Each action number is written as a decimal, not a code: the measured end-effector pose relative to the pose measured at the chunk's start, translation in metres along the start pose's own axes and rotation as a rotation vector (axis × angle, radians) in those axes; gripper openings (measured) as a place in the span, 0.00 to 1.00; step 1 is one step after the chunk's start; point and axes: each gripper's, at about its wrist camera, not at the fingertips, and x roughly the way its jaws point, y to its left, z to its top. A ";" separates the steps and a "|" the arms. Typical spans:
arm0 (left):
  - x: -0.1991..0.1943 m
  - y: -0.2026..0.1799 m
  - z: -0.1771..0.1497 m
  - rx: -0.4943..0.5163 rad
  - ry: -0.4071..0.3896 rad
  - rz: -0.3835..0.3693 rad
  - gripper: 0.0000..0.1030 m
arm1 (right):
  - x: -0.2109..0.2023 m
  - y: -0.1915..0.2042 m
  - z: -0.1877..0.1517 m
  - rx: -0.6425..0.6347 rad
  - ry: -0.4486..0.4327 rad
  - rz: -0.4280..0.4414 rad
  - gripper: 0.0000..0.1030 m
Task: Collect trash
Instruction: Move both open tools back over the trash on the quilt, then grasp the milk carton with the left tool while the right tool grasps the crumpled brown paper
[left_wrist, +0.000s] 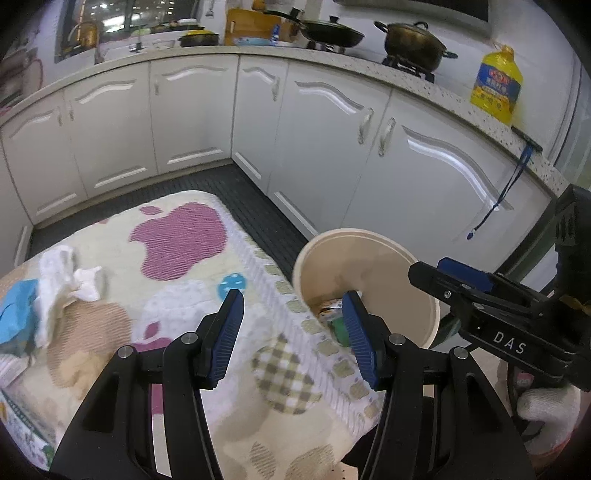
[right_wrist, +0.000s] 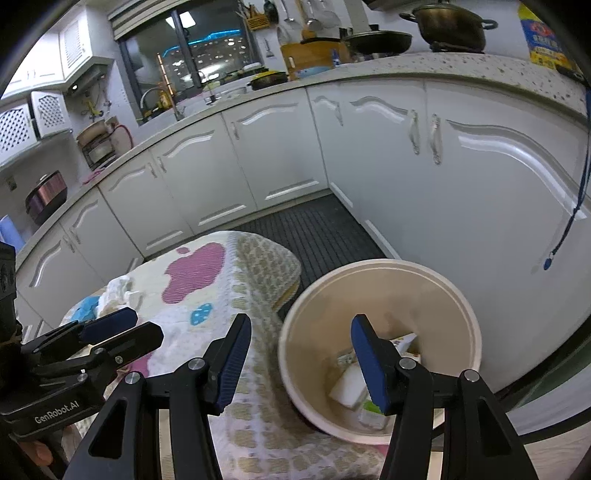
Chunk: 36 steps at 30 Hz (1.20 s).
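With both jaws released and empty, the crumpled tissue (left_wrist: 70, 284) at the covered table's (left_wrist: 258, 424) far-left edge must next be fetched for the bin (right_wrist: 380, 280).

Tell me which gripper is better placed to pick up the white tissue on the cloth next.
Probably the left gripper: it is open and empty, and the white tissue lies on its side. The right gripper, also empty, hangs over the bin.

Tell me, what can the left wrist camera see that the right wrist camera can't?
Only the left wrist view shows the whole yellow oil bottle and a gloved hand under the right gripper. Only the right wrist view shows the wall cabinets, the night window and white packaging in the bin. Both show the beige bin, the patterned cloth with crumpled tissue, and the cabinets.
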 end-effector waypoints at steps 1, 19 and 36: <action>-0.005 0.004 -0.001 -0.005 -0.004 0.006 0.52 | 0.000 0.006 -0.001 -0.006 0.001 0.010 0.54; -0.098 0.124 -0.043 -0.168 -0.033 0.136 0.55 | 0.017 0.117 -0.007 -0.154 0.051 0.210 0.60; -0.153 0.236 -0.121 -0.476 0.010 0.192 0.59 | 0.057 0.203 -0.036 -0.301 0.175 0.341 0.63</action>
